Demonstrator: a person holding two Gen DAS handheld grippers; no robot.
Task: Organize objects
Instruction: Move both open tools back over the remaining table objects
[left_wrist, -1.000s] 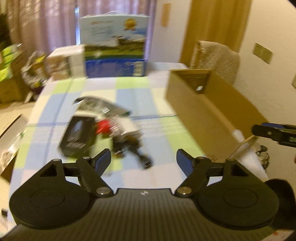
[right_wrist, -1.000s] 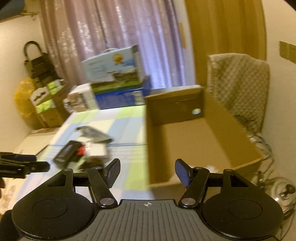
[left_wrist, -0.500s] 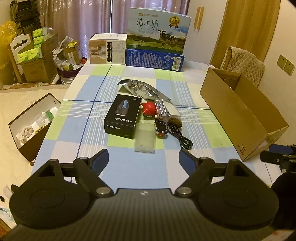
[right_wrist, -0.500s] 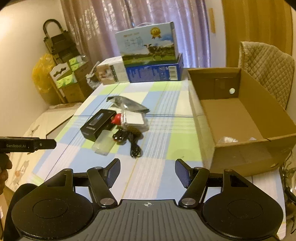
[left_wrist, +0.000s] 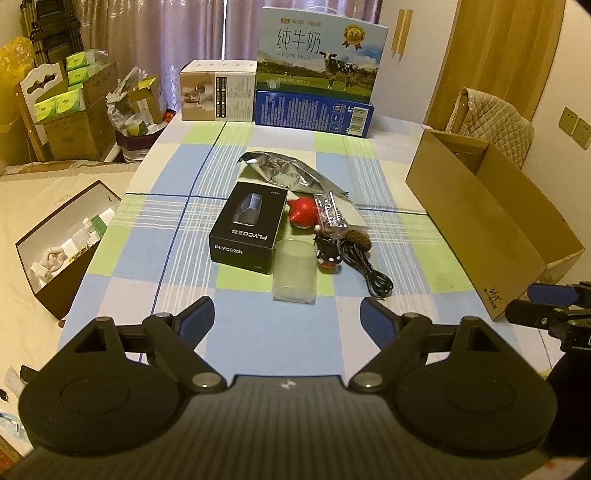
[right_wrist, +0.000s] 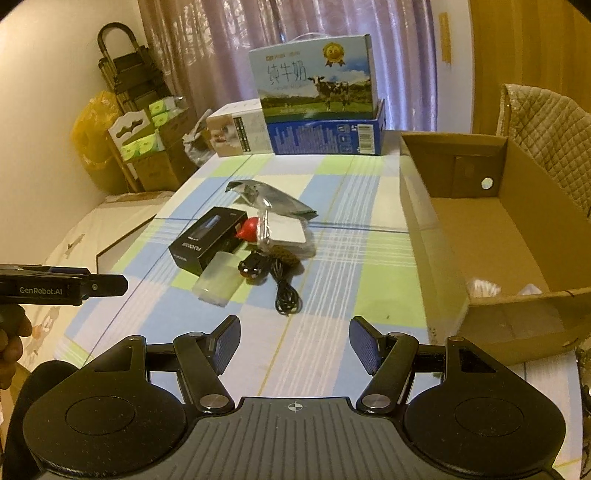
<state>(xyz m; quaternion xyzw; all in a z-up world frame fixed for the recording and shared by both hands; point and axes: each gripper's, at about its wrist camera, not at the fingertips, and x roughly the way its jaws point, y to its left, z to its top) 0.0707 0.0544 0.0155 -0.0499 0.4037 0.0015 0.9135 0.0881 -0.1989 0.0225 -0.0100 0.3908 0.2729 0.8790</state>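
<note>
Both the left claw and right claw hover spread and empty over the tabletop's near edge, likely choosing a first pick. The clutter, frosted cup nearest, sits mid-tabletop; the cardboard box waits along its right edge.

Both claws, left & right, pulled back from table, views now steady, w/ pile farther off.

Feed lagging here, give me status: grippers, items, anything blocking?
Left hand-held gripper open, right hand-held gripper open, both empty. Clutter pile on table, cardboard box nearly empty. Nothing blocking.
</note>
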